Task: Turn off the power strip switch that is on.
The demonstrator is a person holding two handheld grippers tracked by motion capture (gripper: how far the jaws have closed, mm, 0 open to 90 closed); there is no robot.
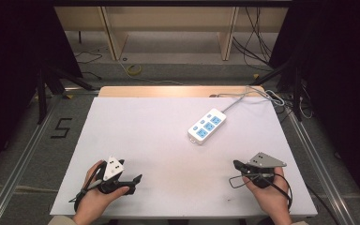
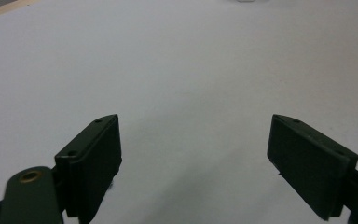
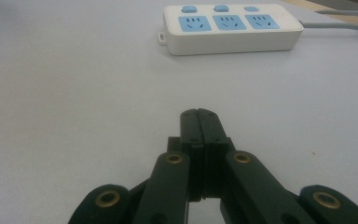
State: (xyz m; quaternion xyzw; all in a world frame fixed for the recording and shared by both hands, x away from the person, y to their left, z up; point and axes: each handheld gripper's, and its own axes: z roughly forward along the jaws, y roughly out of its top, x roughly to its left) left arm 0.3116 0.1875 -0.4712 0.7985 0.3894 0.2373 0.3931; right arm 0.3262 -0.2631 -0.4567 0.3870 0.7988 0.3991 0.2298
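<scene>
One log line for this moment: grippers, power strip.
left gripper: open, empty | right gripper: shut, empty | power strip: untouched, far right of table

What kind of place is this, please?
Probably a lab or recording workspace, not a home: a bare white table holding a power strip, black curtains on both sides, and loose cables on the floor behind.

Light falls evenly from above on the white table point(image 1: 168, 140), which looks bright and nearly shadowless in the high view, while the surroundings at both sides sink into black. The high view is soft and low in detail. In the gripper views the near black jaws are dim and slightly blurred.
</scene>
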